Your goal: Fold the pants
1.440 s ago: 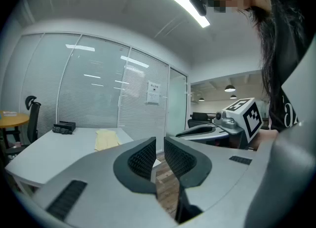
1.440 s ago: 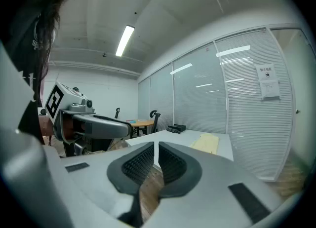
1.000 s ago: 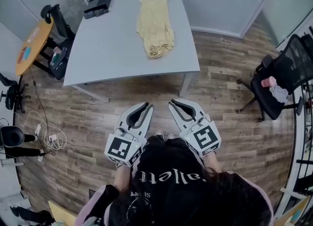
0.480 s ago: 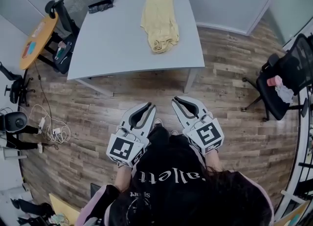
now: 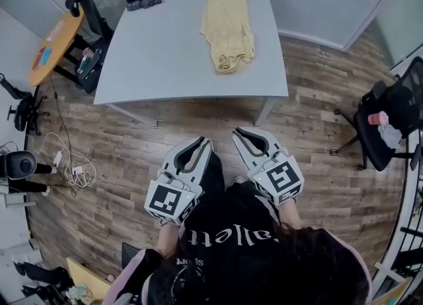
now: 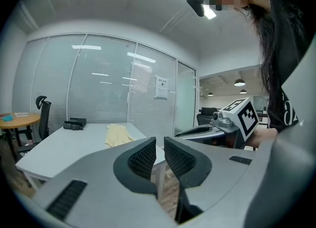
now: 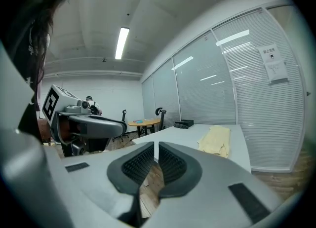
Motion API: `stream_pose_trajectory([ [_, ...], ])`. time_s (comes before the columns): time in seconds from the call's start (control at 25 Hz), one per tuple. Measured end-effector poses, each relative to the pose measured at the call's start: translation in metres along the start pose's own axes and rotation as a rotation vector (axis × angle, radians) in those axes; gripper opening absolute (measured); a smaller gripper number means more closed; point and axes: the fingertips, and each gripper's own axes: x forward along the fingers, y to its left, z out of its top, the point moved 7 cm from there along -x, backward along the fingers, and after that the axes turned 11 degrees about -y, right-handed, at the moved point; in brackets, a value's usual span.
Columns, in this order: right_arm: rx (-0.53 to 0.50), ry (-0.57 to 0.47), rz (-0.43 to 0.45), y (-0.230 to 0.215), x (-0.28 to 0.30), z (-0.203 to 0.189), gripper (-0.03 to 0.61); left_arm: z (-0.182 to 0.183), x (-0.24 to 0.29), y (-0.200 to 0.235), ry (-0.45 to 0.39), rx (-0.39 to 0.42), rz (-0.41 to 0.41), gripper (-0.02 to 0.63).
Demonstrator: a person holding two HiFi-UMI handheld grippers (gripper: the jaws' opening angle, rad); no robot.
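The pants [image 5: 228, 26] are found on the desk's [image 5: 165, 53] right side, long axis running fwd, well ahead of left gripper [image 5: 201, 142] & right gripper [image 5: 240, 132], both closed & empty; right judged nearer.

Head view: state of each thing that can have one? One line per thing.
pants, lying long and narrow on the table, near end rumpled, not held
left gripper, shut, empty, short of the table
right gripper, shut, empty, short of the table
office chair, nobody seated, small items on the seat
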Motion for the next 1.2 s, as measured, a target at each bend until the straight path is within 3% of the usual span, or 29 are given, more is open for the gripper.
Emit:
stream_pose_trajectory([
  [0.68,0.006,0.068,-0.098,-0.065,0.142,0.003,0.041,0.014,0.094,0.151,-0.001,-0.028,-0.131,0.069],
  [1.2,0.005,0.135,-0.183,-0.086,0.228,-0.001,0.041,0.005,0.130,0.245,0.048,-0.017,-0.225,0.069],
])
